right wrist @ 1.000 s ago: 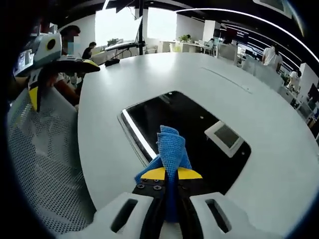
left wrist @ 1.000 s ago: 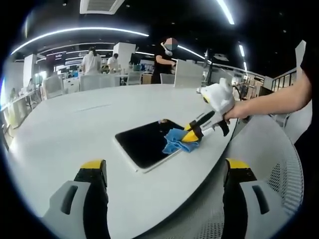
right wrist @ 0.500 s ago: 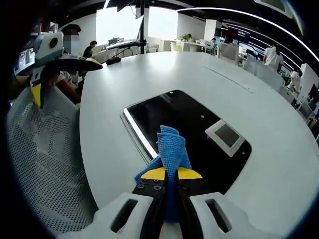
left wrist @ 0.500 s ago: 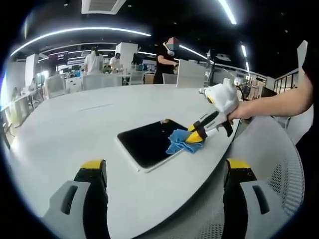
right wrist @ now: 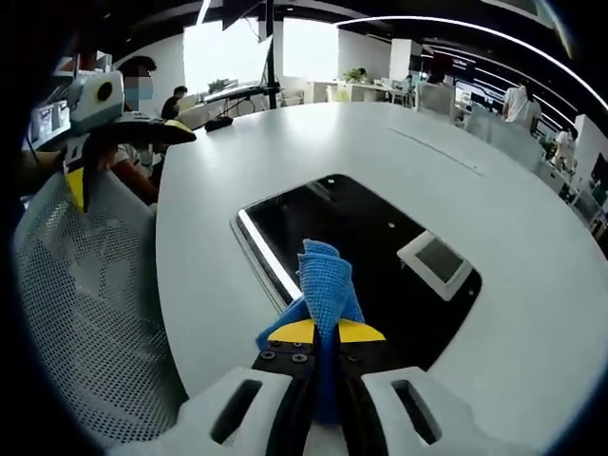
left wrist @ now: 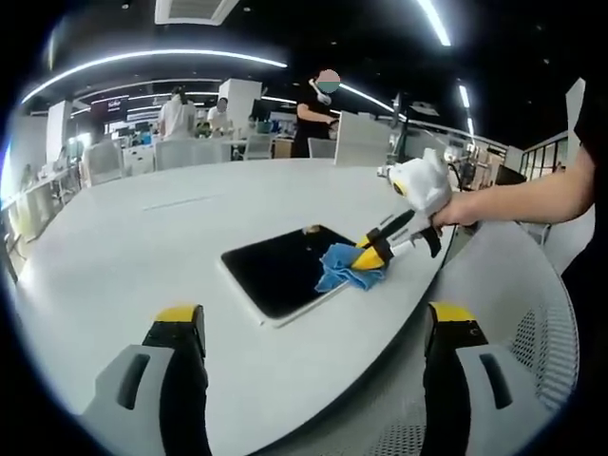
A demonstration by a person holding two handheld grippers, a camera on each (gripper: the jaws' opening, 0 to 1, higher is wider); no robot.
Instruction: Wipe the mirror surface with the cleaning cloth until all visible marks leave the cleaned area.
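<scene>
Nearest in the right gripper view, the right gripper (right wrist: pixel 327 334) has its jaws pinched tight on the cloth (right wrist: pixel 326 283), a blue wad that sticks out ahead of the yellow tips so that fabric, not hard plastic, meets the glass. The cloth rests on the near edge of the mirror (right wrist: pixel 370 249), a dark rectangular pane lying flat on the table (right wrist: pixel 494 218), and it sits near the corner closest to the person, which suggests the wiping is working along that border. The mirror throws back a ceiling panel and a bright strip light; I cannot make out any marks on it at this size, so how much cleaning remains is hard to judge. In the left gripper view, the left gripper (left wrist: pixel 313 328) holds its jaws wide apart with nothing between them, and it hangs back over the table edge, well apart from the mirror (left wrist: pixel 275 271), probably kept clear so the wiping hand has room and the whole pane stays in sight. From there the cloth (left wrist: pixel 344 269) shows bunched on the mirror's right corner under the right gripper (left wrist: pixel 369 255), held by a hand (left wrist: pixel 456 211) reaching in from the side. Beyond the table stand chairs (left wrist: pixel 190 154) and a few people (left wrist: pixel 313 116) in an open office.
</scene>
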